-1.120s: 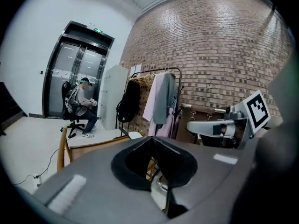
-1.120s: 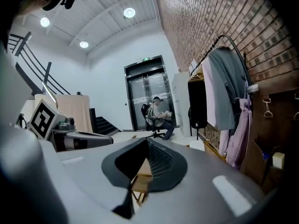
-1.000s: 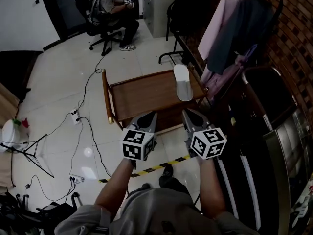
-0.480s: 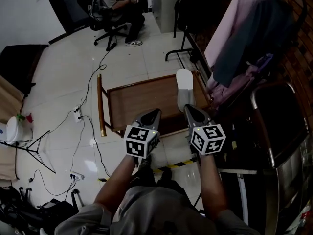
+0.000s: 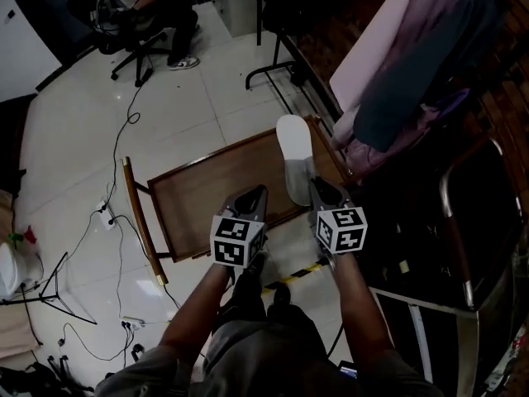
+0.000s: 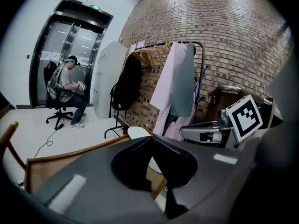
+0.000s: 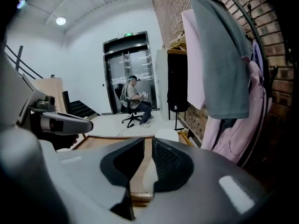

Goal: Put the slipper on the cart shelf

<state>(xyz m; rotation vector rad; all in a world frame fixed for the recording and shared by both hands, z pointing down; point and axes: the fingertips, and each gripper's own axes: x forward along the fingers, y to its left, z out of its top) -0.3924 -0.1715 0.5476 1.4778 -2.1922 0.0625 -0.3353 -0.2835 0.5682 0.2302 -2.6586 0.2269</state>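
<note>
Cart shelf [image 5: 215, 193]: wooden, set low on the floor; one slipper is carried at its right end.
Slipper [image 5: 294, 147]: white, laid lengthwise along that end.
Left gripper [image 5: 260, 190]: jaws are brought together, empty; it is held over the near rim.
Right gripper [image 5: 316, 184]: jaws have just been opening and are slightly apart; nothing is clamped, and the slipper is seen beyond the gap.

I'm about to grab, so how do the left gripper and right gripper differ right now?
The left gripper has jaws shut tip to tip; the right gripper has jaws that have just been opening, a slit apart, nothing between them. The right gripper lines up with the white slipper; the left gripper faces the top of the brown wooden cart beside it. Both are empty.
</note>
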